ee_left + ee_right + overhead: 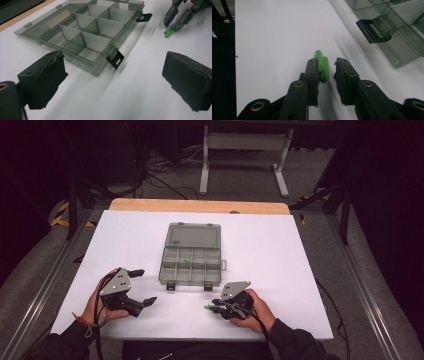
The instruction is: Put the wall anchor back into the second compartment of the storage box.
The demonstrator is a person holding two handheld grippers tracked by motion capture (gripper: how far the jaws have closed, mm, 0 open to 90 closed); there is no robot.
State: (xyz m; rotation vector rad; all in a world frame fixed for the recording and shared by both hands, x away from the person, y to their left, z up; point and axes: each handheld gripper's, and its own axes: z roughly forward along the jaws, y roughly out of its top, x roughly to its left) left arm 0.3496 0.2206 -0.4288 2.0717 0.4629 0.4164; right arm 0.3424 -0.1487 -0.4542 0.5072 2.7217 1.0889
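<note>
- Right tool [326, 75]: jaws narrowed around the green plug [323, 67], which touches one pad with a gap to the other. Not pinched yet, in my read; it lies on the counter [280, 250] lengthwise in the jaw gap, which suits a side pinch.
- Left tool [117, 82]: jaws spread wide, nothing between them, parked at 9 o'clock from the right tool, probably just standing by.
- Organizer box [191, 265]: at 11 o'clock from the plug, lid [194, 236] folded back flat, compartments reachable.
- Obstacles: the front latches [171, 285] stick out towards the plug; otherwise the lift path looks free.
</note>
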